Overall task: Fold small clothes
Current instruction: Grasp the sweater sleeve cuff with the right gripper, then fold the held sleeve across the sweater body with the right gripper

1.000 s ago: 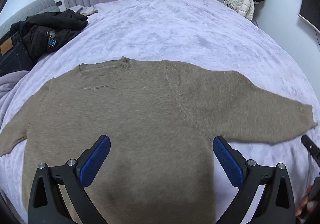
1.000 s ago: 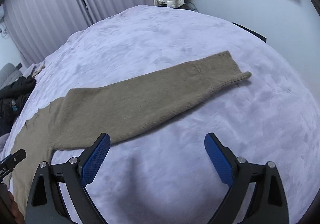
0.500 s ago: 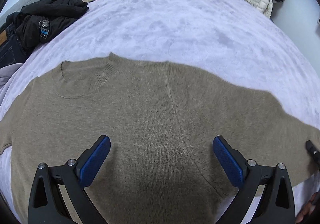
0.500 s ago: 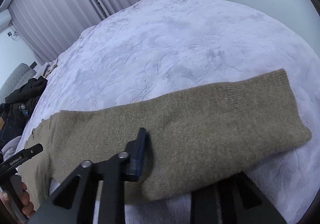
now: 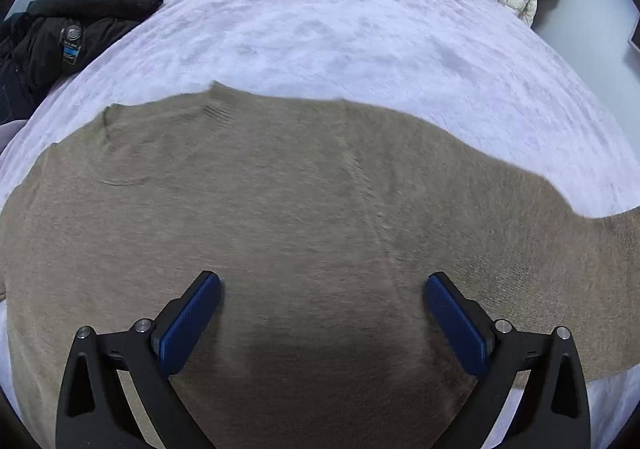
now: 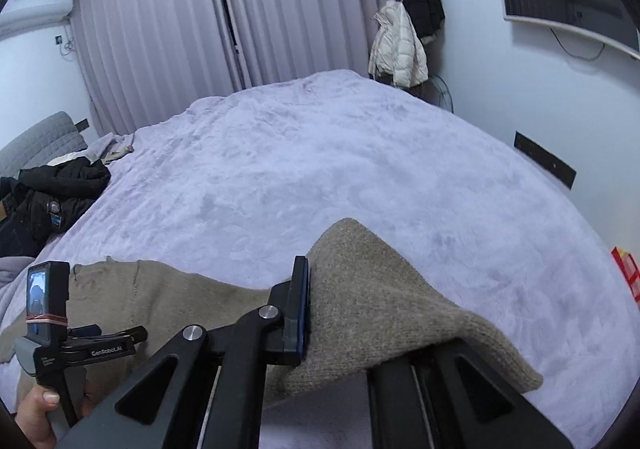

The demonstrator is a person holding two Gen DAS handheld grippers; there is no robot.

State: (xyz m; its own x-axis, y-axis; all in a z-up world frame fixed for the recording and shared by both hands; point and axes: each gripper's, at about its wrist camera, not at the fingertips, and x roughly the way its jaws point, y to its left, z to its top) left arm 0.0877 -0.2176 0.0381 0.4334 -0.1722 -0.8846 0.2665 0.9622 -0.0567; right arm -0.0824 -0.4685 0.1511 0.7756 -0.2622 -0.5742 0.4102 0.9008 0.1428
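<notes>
My right gripper point(image 6: 316, 313) is clamped tight on the sleeve point(image 6: 372, 297) of the tan sweater point(image 5: 280, 217). Its jaws have just been closing, and the knit is now pinched between the pads near the cuff end, with the cuff draped over the far finger and lifted off the bed point(image 6: 320, 153). My left gripper point(image 5: 322, 313) stands wide open above the sweater's body, its blue pads well apart with nothing between them; whether its tips touch the knit I cannot tell.

The sweater lies flat and spread on the pale bedspread, collar point(image 5: 216, 109) toward the far side, the sleeve running off to the right where my other hand has it.

Risks noted from here:
- The grip is on a bunched fold of loose knit — if I carry the sleeve across quickly, the fabric could slide out of the pads.
- With the body unpinned, pulling the sleeve inward is likely to drag the whole sweater across the plush cover and skew it.
- The sleeve could twist on the way over and land creased, not flat.
- The left gripper sits in the sleeve's probable path — a collision is possible unless I hold it clear.
</notes>
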